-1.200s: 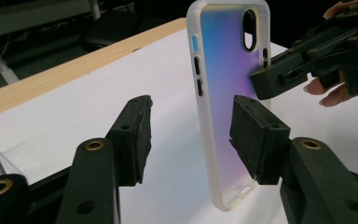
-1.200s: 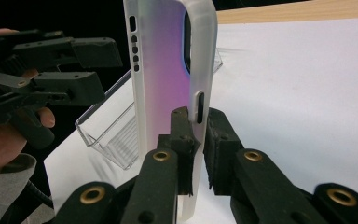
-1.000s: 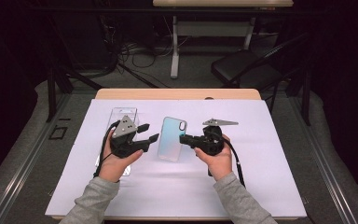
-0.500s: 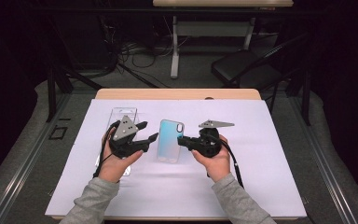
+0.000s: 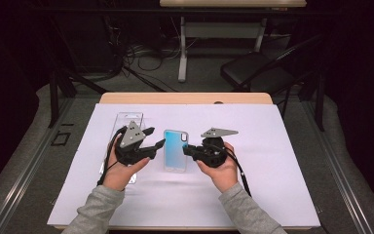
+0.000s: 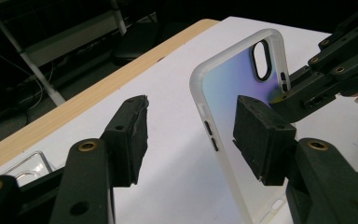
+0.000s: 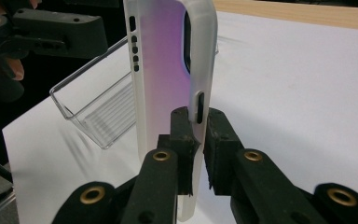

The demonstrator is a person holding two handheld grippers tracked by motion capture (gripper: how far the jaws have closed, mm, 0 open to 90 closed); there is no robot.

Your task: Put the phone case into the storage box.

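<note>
Frosted case: a phone case with a cloudy white rim and a back that shades from blue to violet, held between the two hands over the middle of the surface.
Case edge: in the right gripper view the case stands on its long side, with the camera cut-out towards the top and small button slots along its rim.
Right tongs: the right tongs are pressed together on the case's rim; in the right gripper view the two black pads pinch the rim just at a side slot.
Left tongs: the left tongs are spread, with no pad pressing on the case; their jaws have just been closing a little.
Left tongs up close: in the left gripper view the case's near rim stands in the gap between the jaws, just beside the right-hand pad; whether that pad touches the case I cannot tell.
Clear tray: a see-through plastic tray lies on the surface at the left, partly under the left hand.
Surface: a white sheet covers most of the wooden surface, with a strip of wood bare at the far edge.
Right hand: the right hand holds its tongs just beside the case's right edge.
</note>
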